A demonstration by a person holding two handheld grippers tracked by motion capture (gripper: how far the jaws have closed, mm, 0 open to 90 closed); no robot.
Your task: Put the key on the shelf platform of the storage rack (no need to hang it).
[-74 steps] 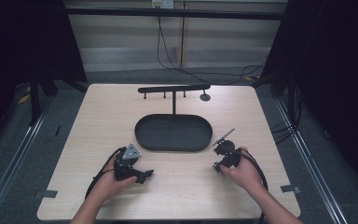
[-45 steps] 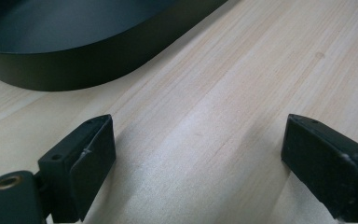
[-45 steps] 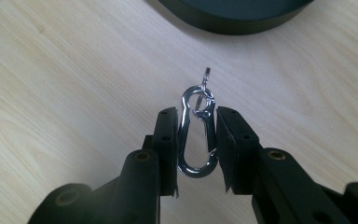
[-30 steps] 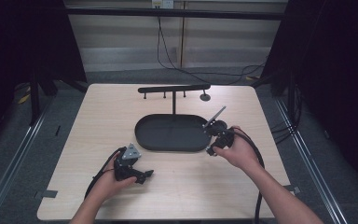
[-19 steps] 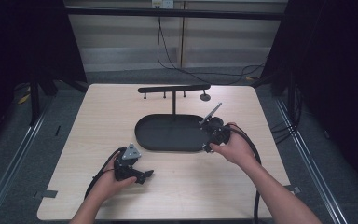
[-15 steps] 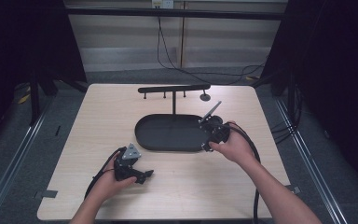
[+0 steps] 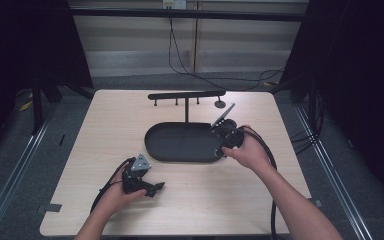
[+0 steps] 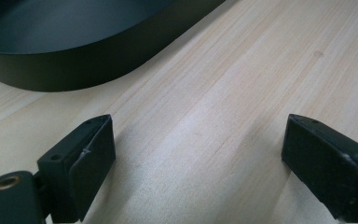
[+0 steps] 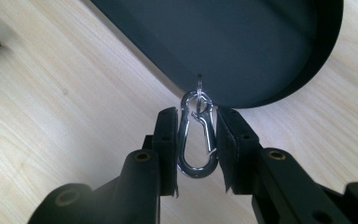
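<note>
Right gripper view: right gripper (image 9: 198,140) clenched on a small silver snap hook (image 9: 196,140), pads pressing both its sides, split ring at its top poking just over the near rim of the black oval tray (image 9: 279,56). High view: same gripper (image 7: 225,139) at the tray's right end, above the rim, below the black peg rack (image 7: 186,95) on its post. Left gripper (image 7: 150,189) resting near-left on the table (image 7: 105,125), jaws released and bare. Pickup done, by the look of it; left to do, probably carrying the hook in over the tray or up to a peg, then letting go.
</note>
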